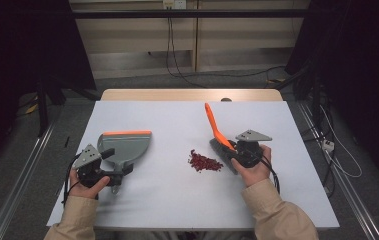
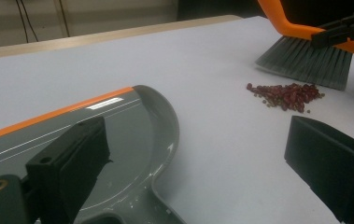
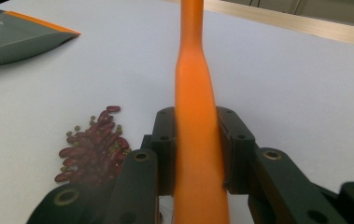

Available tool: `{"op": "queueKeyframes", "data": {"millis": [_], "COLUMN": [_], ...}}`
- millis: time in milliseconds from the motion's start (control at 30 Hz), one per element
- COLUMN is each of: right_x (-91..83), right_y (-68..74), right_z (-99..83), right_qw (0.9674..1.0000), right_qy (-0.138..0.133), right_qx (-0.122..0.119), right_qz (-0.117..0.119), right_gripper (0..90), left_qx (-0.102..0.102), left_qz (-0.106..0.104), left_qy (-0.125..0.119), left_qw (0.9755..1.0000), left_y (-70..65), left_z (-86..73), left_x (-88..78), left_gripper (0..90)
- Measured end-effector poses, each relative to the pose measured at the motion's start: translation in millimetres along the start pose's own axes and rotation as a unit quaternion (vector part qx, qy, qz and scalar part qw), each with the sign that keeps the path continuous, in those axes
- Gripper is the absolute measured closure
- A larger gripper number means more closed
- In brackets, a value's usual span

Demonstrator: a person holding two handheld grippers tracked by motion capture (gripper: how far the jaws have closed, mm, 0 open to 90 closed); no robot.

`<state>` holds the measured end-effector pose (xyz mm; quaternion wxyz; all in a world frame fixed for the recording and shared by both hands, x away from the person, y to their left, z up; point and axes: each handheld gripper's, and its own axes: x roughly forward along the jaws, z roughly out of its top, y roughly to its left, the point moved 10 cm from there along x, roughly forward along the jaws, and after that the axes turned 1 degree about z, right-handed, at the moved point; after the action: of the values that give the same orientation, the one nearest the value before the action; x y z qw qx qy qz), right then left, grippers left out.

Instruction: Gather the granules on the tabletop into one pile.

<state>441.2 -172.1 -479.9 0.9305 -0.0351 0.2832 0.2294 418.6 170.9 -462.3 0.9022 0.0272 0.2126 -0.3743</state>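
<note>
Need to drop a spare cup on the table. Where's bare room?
Free: the far strip beyond the dustpan and brush, and the near edge between the sleeves. Crowded: the middle, where the beans sit beside the brush, and the left side around the dustpan.

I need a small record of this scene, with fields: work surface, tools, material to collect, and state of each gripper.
work surface: white table
tool 1: grey dustpan with orange lip, flat on table
tool 2: brush with orange handle, bristles next to the pile
material: red beans, small pile between dustpan and brush
left gripper: at the dustpan handle, jaws wide apart
right gripper: jaws clamped on brush handle
</note>
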Motion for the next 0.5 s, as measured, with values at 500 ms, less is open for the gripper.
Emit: {"op": "queueKeyframes", "data": {"millis": [500], "right_x": [6.3], "right_y": [20.1], "right_z": [0.2], "right_qw": [0.9995], "right_qy": [-0.023], "right_qx": [0.022], "right_qz": [-0.009], "right_gripper": [71.5], "left_qx": [0.001], "left_qz": [-0.001], "left_qy": [0.0], "left_qw": [1.0], "left_y": [-1.4], "left_z": [1.0], "left_x": [0.1], "left_gripper": [6.1]}}
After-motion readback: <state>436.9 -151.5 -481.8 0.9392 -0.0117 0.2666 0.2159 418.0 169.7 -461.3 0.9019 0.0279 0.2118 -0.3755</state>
